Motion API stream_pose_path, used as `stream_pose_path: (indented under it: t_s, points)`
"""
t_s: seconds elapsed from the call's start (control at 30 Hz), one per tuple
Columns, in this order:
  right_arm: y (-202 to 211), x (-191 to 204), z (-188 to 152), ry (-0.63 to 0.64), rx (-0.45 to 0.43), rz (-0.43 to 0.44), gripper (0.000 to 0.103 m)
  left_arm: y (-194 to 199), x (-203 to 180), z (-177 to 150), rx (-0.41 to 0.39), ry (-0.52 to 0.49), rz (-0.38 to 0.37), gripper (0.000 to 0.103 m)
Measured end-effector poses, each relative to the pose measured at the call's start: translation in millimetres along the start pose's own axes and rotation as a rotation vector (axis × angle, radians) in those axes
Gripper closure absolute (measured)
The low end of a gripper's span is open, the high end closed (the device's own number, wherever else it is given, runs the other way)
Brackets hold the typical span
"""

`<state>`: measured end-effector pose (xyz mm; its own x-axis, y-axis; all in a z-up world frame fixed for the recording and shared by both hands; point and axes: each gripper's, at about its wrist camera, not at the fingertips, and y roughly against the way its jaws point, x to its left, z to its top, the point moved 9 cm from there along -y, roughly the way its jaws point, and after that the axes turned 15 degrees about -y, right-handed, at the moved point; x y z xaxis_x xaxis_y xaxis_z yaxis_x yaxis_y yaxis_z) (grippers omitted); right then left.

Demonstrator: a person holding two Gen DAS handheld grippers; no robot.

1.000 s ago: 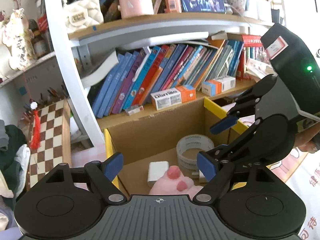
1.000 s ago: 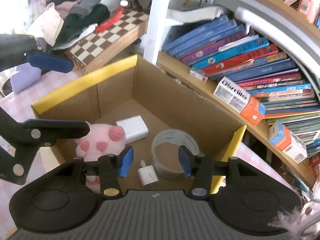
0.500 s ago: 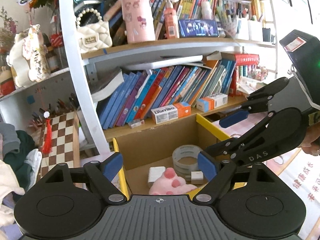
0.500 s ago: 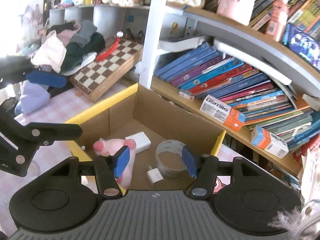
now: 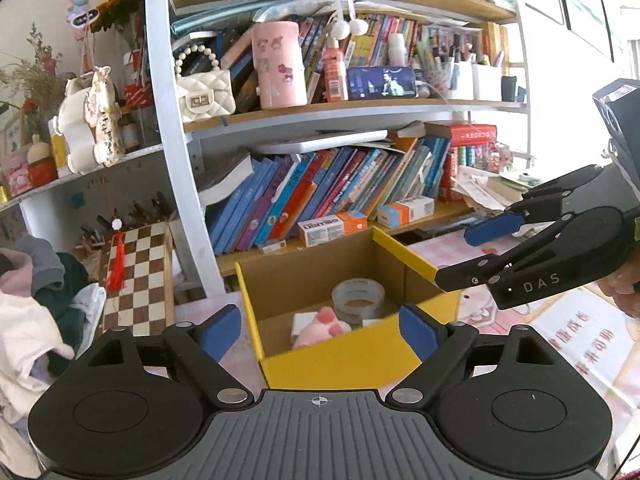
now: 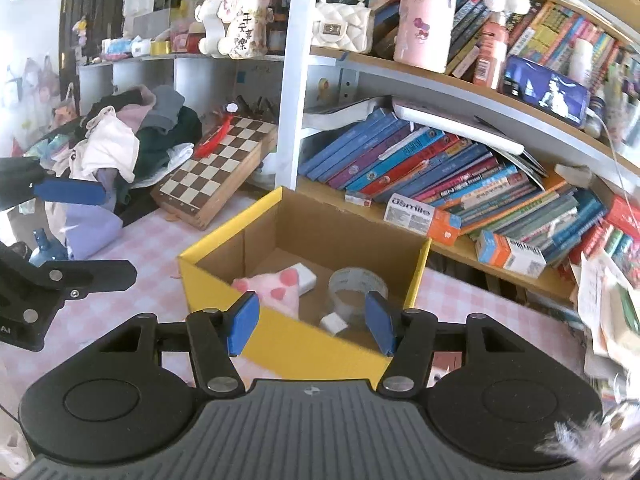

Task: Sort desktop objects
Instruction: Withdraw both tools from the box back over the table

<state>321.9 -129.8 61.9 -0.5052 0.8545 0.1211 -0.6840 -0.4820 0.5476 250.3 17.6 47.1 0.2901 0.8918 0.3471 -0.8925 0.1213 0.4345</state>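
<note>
Both grippers, left gripper point(image 5: 320, 330) and right gripper point(image 6: 311, 322), jaws wide and empty, apparently drawn back from the yellow box point(image 5: 348, 362), now lower centre.

A cluttered room in bright daylight: a bookshelf point(image 5: 360, 108) with a white upright post point(image 6: 290, 80) holds rows of leaning books point(image 6: 420, 164), beside a chessboard point(image 6: 212, 172), a heap of clothes point(image 6: 132, 136) and a pink checked tabletop point(image 6: 152, 248).
</note>
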Motion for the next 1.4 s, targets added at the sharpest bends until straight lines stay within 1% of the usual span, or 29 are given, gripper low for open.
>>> stream_pose_path:
  t_s: [0.07, 0.23, 0.43, 0.67, 0.9, 1.03, 1.17, 1.27, 1.33, 1.4]
  points:
    - [9.2, 2.8, -8.9, -0.015, -0.003, -0.010, 0.045, 9.2, -2.9, -4.2, -0.002, 0.002, -0.002, 0.014]
    - [27.2, 8.3, -34.6, -0.056, 0.005, -0.031, 0.038, 29.5, -5.1, -18.9, 0.000, 0.030, 0.010, 0.014]
    - [42.5, 9.5, -63.6, -0.095, 0.015, -0.075, 0.036, 46.3, -4.4, -47.5, 0.038, 0.070, 0.026, 0.014]
    - [50.7, 7.5, -88.2, -0.161, 0.028, -0.114, 0.036, 60.4, -0.6, -78.7, 0.089, 0.105, 0.043, 0.014]
    - [59.1, 5.6, -112.9, -0.226, 0.041, -0.153, 0.033, 69.2, 0.4, -100.2, 0.121, 0.135, 0.060, 0.014]
    - [58.3, 7.1, -129.3, -0.238, 0.061, -0.175, 0.026, 71.4, -2.7, -110.5, 0.142, 0.153, 0.059, 0.014]
    - [55.7, 10.3, -148.1, -0.226, 0.090, -0.197, 0.021, 71.2, -8.4, -119.6, 0.166, 0.146, 0.056, 0.013]
    - [52.8, 11.9, -159.9, -0.218, 0.108, -0.216, 0.020, 69.4, -13.6, -124.7, 0.180, 0.145, 0.044, 0.013]
    - [50.2, 13.7, -167.6, -0.218, 0.124, -0.226, 0.015, 67.6, -18.3, -127.4, 0.186, 0.153, 0.028, 0.009]
    - [47.6, 16.7, -175.9, -0.214, 0.139, -0.237, 0.014, 66.4, -22.9, -129.8, 0.190, 0.160, 0.012, 0.009]
